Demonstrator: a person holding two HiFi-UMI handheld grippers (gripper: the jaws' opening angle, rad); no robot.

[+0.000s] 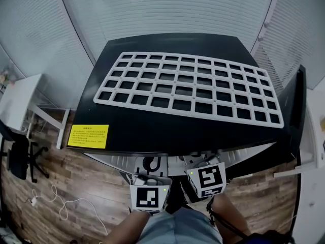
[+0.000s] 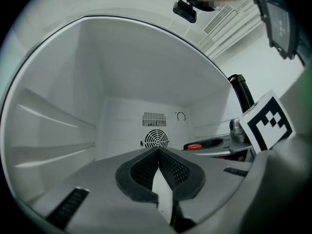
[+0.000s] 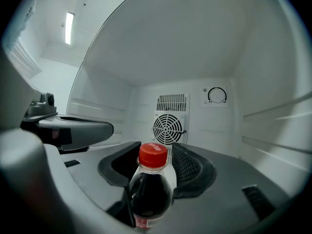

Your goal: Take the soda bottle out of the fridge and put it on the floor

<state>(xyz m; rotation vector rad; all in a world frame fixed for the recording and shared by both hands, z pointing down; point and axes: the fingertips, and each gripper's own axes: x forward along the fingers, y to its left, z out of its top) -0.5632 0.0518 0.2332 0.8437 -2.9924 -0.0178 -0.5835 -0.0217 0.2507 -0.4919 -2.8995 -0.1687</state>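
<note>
Your right gripper (image 3: pixel 156 146) clasped the soda bottle (image 3: pixel 151 194) with its jaws wide. The bottle looked smooth, rigid and liquid-heavy; its body below the shoulder seemed the safest hold. Your left gripper (image 2: pixel 158 149) was closed and empty.

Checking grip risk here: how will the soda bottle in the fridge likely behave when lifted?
The soda bottle looks nearly full of dark liquid, so probably heavy for its size. Its smooth clear plastic could slip or dent when the right gripper squeezes. Upright and slim, it may tip if nudged.
</note>
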